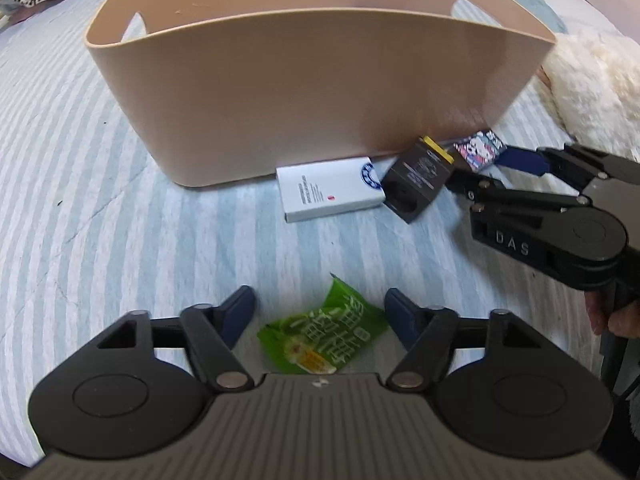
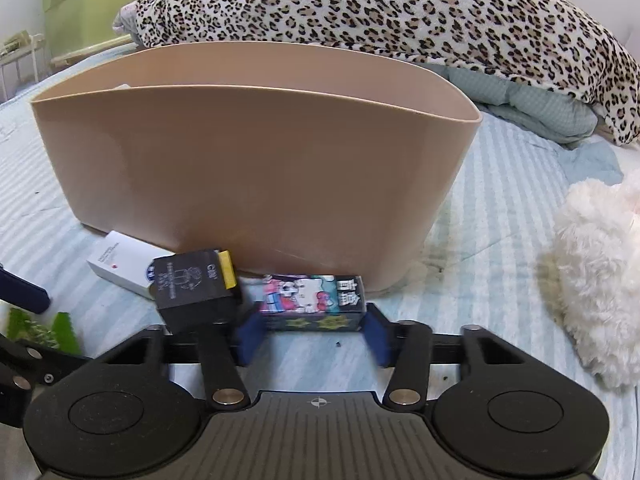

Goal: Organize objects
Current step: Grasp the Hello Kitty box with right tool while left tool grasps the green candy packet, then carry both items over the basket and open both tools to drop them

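Right tool [image 2: 310, 338] brackets the cartoon box [image 2: 312, 298], not clamped; left tool [image 1: 320, 316] gapes over the green packet [image 1: 324, 334]. I judge all 4 items still outside the basket [image 1: 304, 92].

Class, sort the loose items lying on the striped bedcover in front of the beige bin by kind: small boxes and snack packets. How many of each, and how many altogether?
Small boxes: 3 (white cardboard box, black box with yellow edge, cartoon-cat printed box)
Snack packets: 1 (green plastic packet)
Total: 4
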`<state>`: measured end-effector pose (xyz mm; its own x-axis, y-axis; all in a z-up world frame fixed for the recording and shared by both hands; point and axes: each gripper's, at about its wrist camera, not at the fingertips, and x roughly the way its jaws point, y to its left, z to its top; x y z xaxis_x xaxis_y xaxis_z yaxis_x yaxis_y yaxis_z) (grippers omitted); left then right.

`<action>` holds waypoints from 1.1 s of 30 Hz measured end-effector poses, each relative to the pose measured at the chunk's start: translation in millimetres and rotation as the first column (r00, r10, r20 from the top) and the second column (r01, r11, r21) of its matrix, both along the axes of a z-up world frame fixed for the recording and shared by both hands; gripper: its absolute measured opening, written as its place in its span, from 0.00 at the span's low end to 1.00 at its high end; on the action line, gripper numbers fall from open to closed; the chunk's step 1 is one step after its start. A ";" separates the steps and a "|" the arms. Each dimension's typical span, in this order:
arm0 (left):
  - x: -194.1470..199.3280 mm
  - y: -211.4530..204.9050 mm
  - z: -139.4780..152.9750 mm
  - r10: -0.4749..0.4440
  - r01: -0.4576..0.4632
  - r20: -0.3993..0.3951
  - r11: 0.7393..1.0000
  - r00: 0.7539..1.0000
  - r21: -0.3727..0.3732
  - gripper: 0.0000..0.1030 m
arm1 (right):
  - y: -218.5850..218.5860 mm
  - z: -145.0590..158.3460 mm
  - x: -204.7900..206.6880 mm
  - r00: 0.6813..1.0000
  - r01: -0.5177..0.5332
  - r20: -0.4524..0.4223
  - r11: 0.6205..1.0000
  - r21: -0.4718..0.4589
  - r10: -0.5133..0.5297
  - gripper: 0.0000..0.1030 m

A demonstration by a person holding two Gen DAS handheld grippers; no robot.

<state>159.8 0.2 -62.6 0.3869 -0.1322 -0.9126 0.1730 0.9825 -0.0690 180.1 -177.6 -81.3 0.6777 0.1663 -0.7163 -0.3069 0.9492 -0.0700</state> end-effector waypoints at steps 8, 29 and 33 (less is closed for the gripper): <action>-5.3 14.6 5.4 0.048 -0.048 0.001 0.997 0.999 -0.058 0.44 | -8.4 9.7 -19.4 1.000 0.027 0.013 0.999 0.020 -0.027 0.45; -26.1 47.6 48.6 0.151 -0.125 0.124 0.972 0.981 -0.199 0.24 | -11.2 66.0 -57.2 0.989 0.029 0.143 0.995 0.095 -0.042 0.45; -20.1 43.2 65.3 0.172 -0.138 0.169 0.970 0.970 -0.198 0.24 | -13.5 86.8 -59.0 0.979 0.023 0.197 0.992 0.120 -0.047 0.45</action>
